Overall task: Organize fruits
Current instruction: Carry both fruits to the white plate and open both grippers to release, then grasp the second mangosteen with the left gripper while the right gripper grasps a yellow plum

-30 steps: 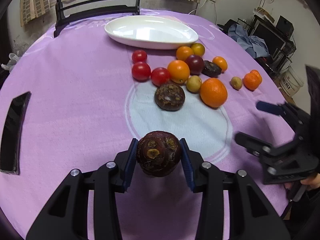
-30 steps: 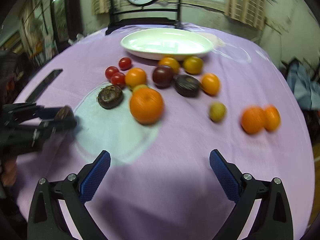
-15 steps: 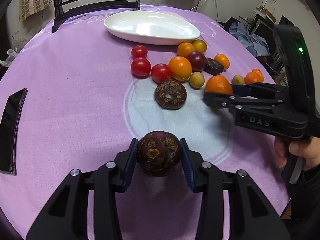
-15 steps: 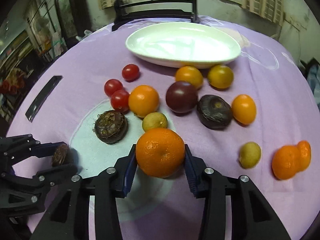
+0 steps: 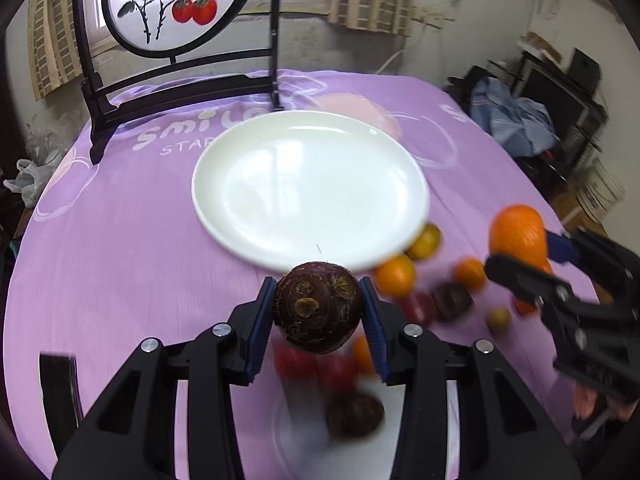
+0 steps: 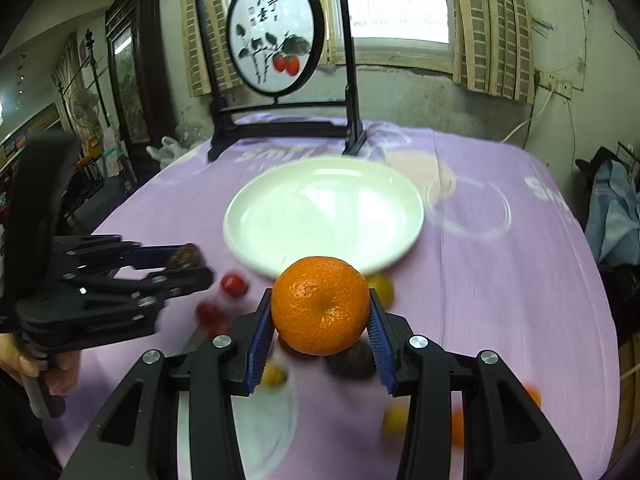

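My left gripper (image 5: 318, 316) is shut on a dark brown, scabby round fruit (image 5: 318, 308) and holds it in the air just short of the near rim of the white plate (image 5: 248, 184). My right gripper (image 6: 320, 320) is shut on a large orange (image 6: 320, 304), also lifted, near the plate's (image 6: 264, 216) front rim. The right gripper with the orange (image 5: 518, 236) shows at the right of the left wrist view. The left gripper (image 6: 188, 260) shows at the left of the right wrist view. The plate has nothing on it.
Several loose fruits lie blurred on the purple tablecloth (image 5: 120, 240) below the grippers: red tomatoes (image 6: 234, 284), small oranges (image 5: 394, 274), another dark fruit (image 5: 354, 414). A black framed screen stand (image 5: 180, 80) stands behind the plate. A dark flat object (image 5: 60, 384) lies at the left.
Both grippers have risen and moved forward toward the plate with their fruits. The right gripper closed on the large orange and lifted it off the cloth. The views are blurred by motion.
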The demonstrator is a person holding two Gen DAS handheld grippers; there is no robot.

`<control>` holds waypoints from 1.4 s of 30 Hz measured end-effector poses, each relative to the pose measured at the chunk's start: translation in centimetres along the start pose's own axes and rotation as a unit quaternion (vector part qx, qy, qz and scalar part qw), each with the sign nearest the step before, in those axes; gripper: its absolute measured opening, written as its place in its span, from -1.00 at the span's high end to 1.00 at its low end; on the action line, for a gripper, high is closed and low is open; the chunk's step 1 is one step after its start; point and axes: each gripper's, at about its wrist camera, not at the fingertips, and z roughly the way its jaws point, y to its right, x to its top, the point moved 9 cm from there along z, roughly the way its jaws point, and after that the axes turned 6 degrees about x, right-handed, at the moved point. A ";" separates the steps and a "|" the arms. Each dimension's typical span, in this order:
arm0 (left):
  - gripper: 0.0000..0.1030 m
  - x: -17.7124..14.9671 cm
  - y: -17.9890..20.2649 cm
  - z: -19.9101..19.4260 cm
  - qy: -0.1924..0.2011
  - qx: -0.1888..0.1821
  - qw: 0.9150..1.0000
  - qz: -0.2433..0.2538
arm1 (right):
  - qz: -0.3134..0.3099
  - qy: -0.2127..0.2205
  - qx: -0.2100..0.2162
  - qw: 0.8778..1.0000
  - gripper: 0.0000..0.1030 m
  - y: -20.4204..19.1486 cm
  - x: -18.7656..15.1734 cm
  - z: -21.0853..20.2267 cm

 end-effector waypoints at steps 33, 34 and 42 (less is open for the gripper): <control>-0.86 -8.5 -0.2 -2.1 -0.013 0.058 0.998 -0.004 | 0.082 -0.035 -0.063 0.994 -0.51 7.2 -11.9 -6.2; -0.86 -9.6 0.0 -2.4 -0.018 0.052 0.998 -0.009 | 0.086 -0.038 -0.064 0.993 -0.51 7.1 -12.8 -6.4; -0.86 -14.8 1.1 -2.4 -0.041 0.031 0.998 -0.029 | 0.114 -0.068 -0.056 0.990 -0.51 6.2 -17.6 -6.8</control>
